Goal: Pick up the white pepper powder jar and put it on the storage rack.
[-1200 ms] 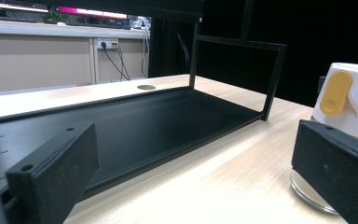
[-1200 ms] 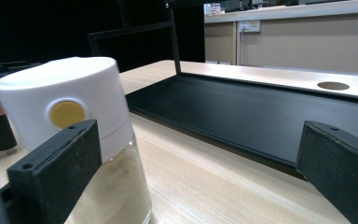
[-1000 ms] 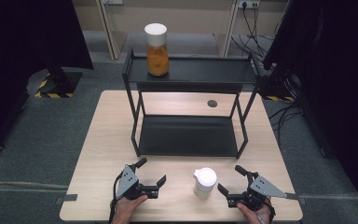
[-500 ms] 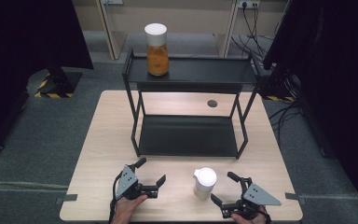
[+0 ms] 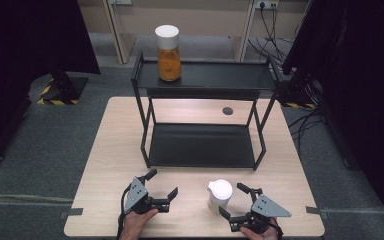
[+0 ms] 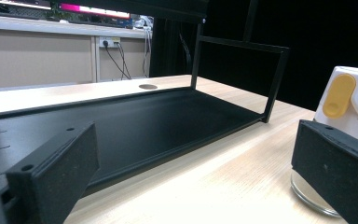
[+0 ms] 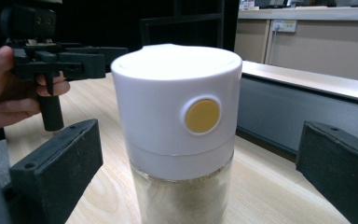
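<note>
White-lidded glass jar (image 5: pixel 219 194) framed, untouched, by wide-spread right gripper (image 5: pixel 234 202); left gripper (image 5: pixel 161 183) likewise held wide.

Bare table (image 5: pixel 110 150) flanks the rack (image 5: pixel 202 145); jar (image 5: pixel 219 195) stands between the open-jawed right gripper (image 5: pixel 233 201) and rack.

Grey carpet floor (image 5: pixel 55 145), beige wall panels (image 5: pixel 205 20) with a socket (image 5: pixel 263 4), black curtains (image 5: pixel 25 40) either side
</note>
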The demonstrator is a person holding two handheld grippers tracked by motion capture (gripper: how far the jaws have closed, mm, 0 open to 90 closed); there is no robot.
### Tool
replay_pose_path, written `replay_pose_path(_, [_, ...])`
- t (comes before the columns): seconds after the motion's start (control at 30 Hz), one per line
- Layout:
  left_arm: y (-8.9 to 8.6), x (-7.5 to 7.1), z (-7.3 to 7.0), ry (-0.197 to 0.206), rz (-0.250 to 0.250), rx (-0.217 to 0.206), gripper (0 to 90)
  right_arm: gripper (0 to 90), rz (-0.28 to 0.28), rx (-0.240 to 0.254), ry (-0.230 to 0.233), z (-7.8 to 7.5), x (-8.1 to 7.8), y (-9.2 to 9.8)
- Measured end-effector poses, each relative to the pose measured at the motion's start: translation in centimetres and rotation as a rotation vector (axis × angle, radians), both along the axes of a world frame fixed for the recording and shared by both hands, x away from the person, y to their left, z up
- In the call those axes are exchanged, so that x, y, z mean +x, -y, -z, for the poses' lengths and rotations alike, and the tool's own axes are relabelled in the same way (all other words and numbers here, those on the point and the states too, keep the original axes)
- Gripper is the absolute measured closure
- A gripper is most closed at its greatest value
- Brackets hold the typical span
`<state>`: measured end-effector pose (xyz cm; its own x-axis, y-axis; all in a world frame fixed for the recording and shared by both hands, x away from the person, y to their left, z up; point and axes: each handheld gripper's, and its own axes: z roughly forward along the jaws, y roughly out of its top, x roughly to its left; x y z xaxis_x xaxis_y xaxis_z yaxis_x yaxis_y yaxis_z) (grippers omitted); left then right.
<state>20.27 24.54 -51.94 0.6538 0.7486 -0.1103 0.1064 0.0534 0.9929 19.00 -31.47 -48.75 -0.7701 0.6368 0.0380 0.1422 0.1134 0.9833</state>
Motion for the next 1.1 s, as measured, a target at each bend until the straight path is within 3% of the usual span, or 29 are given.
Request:
replay_pose_path(0.2, [0.0,0.0,0.0,0.000,0.004,0.005,0.1,1.1,-0.004,-0.019,-0.008,0.0,0.6,-0.8])
replay_pose_path(0.53, [0.1,0.0,0.0,0.007,0.012,0.005,0.1,11.1,-0.010,-0.039,-0.026,-0.1,1.4,-1.6])
replay_pose_path(0.83, [0.1,0.0,0.0,0.003,0.015,0.006,0.2,29.4,-0.062,-0.044,-0.040,-0.1,2.5,-1.9])
replay_pose_path(0.93, [0.1,-0.1,0.0,0.005,0.015,0.006,0.3,30.1,-0.057,-0.069,-0.030,-0.6,2.3,-2.2])
replay_pose_path(1.1, [0.1,-0.1,0.1,0.002,0.016,0.003,0.3,30.3,-0.045,-0.061,-0.027,-0.7,2.1,-2.0])
